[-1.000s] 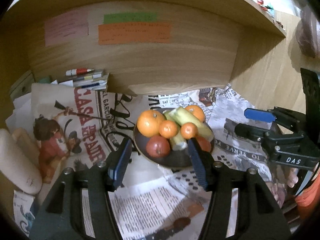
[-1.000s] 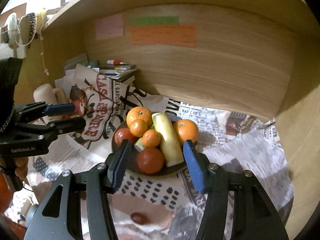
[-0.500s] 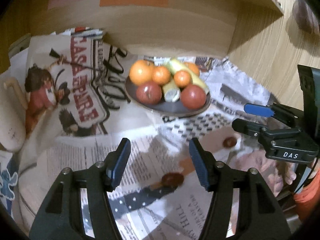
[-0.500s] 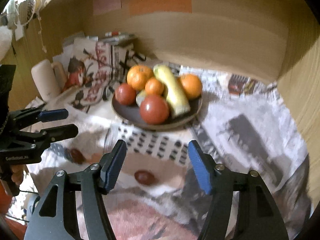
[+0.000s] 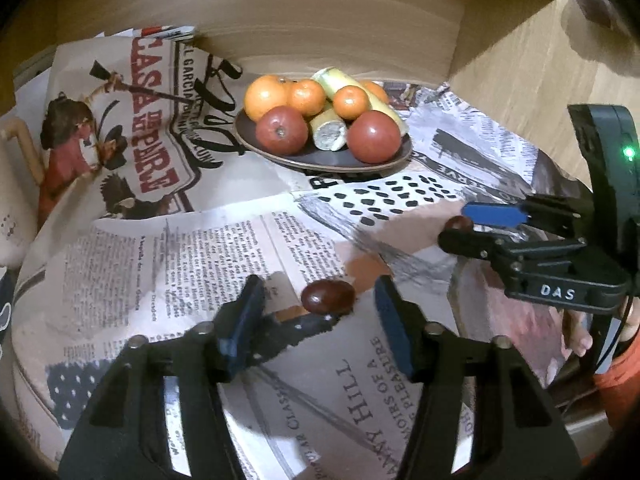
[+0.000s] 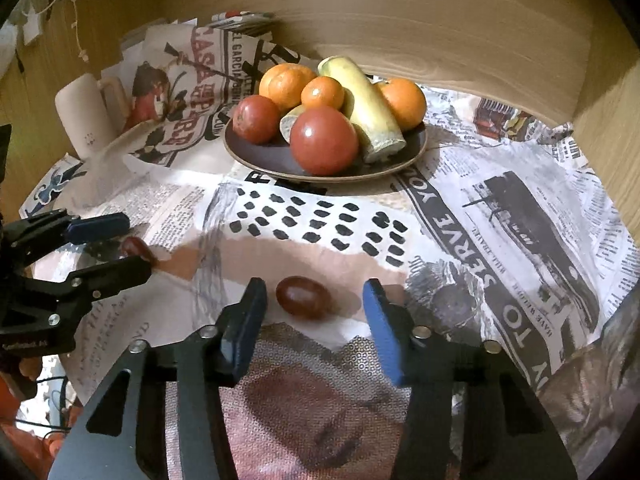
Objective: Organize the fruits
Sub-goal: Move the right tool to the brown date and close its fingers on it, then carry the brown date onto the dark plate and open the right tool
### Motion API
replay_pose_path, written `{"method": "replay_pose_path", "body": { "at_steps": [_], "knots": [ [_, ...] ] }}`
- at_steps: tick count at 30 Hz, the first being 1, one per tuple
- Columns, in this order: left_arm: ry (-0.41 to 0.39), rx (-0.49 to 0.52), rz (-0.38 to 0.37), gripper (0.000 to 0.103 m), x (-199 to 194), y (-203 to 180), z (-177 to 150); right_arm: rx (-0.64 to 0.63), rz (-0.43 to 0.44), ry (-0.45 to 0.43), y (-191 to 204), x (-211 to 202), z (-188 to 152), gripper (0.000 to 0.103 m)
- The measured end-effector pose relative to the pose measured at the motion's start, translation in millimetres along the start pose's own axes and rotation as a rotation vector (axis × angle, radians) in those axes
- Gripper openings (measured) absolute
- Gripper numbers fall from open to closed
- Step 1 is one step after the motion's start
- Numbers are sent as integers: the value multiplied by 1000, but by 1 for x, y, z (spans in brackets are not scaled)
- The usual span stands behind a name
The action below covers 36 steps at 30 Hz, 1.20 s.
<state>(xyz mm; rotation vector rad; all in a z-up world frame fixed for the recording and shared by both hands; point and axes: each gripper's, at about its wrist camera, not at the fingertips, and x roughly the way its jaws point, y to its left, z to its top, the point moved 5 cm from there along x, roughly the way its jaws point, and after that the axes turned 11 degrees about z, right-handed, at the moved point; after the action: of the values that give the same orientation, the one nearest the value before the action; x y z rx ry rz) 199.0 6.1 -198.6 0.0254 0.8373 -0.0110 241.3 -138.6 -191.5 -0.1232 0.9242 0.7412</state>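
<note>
"DAS" marks the right gripper [image 5: 468, 226]; the newspaper [image 5: 224, 248] reads "HILL". Both grippers, jaws apart, have dropped from the plate [image 6: 416, 148]; left gripper [image 5: 318, 312] now brackets a plum [image 5: 328, 297].

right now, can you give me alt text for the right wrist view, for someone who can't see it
The open right gripper frames a small dark red oval fruit lying on newspaper. Behind it, a dark plate holds oranges, two red round fruits and pale yellow-green stalk pieces. The left gripper, also open, brackets a second dark fruit at left.
</note>
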Motion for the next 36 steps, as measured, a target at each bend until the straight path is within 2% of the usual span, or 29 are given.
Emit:
{"method": "replay_pose_path", "body": {
  "at_steps": [4, 7, 16, 24, 36],
  "knots": [
    [-4, 27, -7, 33, 0, -5, -1, 4, 23, -2, 1, -1, 1, 25],
    [-16, 53, 16, 29, 0, -7, -2, 4, 23, -11, 1, -4, 3, 25],
    [-17, 63, 12, 27, -1, -5, 6, 7, 28, -61, -2, -17, 17, 25],
    [-61, 63, 14, 27, -5, -2, 41, -6, 5, -122, -10, -33, 40, 25],
    [-124, 66, 27, 27, -1, -2, 90, -32, 19, -151, -16, -33, 71, 25]
  ]
}}
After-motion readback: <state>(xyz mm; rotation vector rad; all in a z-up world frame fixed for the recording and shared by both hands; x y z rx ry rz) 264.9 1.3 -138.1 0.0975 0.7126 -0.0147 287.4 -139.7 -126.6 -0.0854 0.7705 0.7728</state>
